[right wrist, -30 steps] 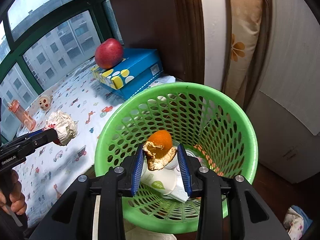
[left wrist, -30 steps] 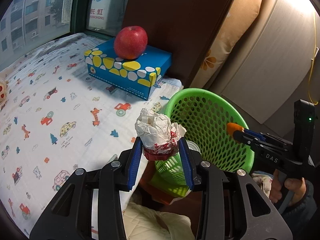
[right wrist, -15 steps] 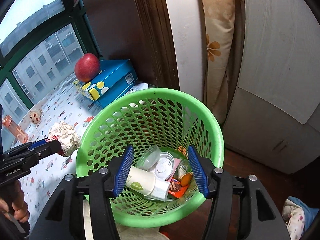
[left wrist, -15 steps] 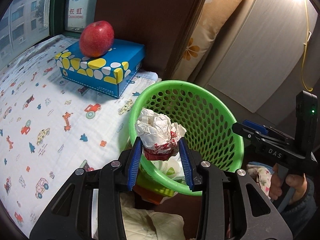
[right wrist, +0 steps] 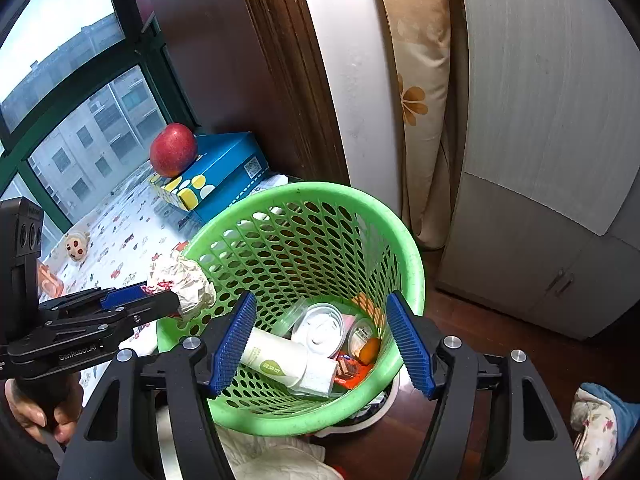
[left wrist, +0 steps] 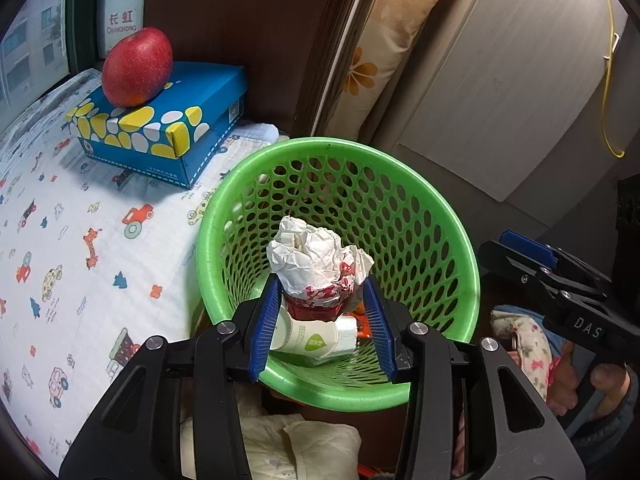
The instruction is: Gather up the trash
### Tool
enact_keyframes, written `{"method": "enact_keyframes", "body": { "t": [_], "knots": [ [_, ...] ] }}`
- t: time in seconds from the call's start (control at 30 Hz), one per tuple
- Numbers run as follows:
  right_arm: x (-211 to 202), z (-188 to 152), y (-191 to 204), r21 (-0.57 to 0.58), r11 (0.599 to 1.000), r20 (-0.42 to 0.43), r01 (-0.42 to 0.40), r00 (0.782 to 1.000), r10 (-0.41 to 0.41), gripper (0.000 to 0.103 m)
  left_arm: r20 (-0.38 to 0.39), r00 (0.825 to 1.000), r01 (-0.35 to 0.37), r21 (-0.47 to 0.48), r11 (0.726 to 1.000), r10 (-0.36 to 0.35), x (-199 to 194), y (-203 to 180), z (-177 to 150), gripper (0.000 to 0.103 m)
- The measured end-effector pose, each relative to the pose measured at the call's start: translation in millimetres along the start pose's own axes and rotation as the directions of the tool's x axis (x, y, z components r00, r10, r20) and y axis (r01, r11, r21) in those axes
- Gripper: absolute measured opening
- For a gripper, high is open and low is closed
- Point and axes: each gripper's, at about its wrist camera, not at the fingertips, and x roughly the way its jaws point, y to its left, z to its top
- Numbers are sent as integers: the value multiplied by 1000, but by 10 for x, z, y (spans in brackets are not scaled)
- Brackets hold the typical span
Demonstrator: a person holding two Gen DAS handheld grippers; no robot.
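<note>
Left hand-held gripper (left wrist: 320,300): clenched on crumpled white-and-red paper wad (left wrist: 318,266), seemingly over the near rim of the green perforated plastic basket (left wrist: 436,216).
Right hand-held gripper (right wrist: 320,340): released, empty.
Risk: early release drops wad outside.

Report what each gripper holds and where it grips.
Left gripper pinches the crumpled paper wad at its red-stained lower end. Right gripper is open, holding nothing.

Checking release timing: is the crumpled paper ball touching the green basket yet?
Apart. The right wrist view shows the paper ball in the left gripper, outside the green basket rim, with cloth showing between them.
</note>
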Motion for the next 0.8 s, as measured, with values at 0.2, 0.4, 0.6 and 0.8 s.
{"method": "enact_keyframes", "body": {
  "t": [0.2, 0.4, 0.6, 0.8],
  "knots": [
    [-18, -28, -43, 19, 1000, 0, 0, 1000, 0, 66, -16, 1000, 13, -1, 1000, -13, 71, -33, -3, 52],
    [-18, -42, -34, 23, 1000, -2, -1, 1000, 1, 67, -5, 1000, 24, -31, 999, -25, 36, 40, -29, 64],
    [-37, -55, 57, 10, 1000, 1, -17, 1000, 16, 68, 22, 1000, 1, -37, 999, 0, -60, 112, -40, 68],
    [-37, -75, 201, -1, 999, 1, -51, 999, 51, 70, 48, 998, -26, -75, 997, 29, -232, 297, -118, 69]
  ]
}}
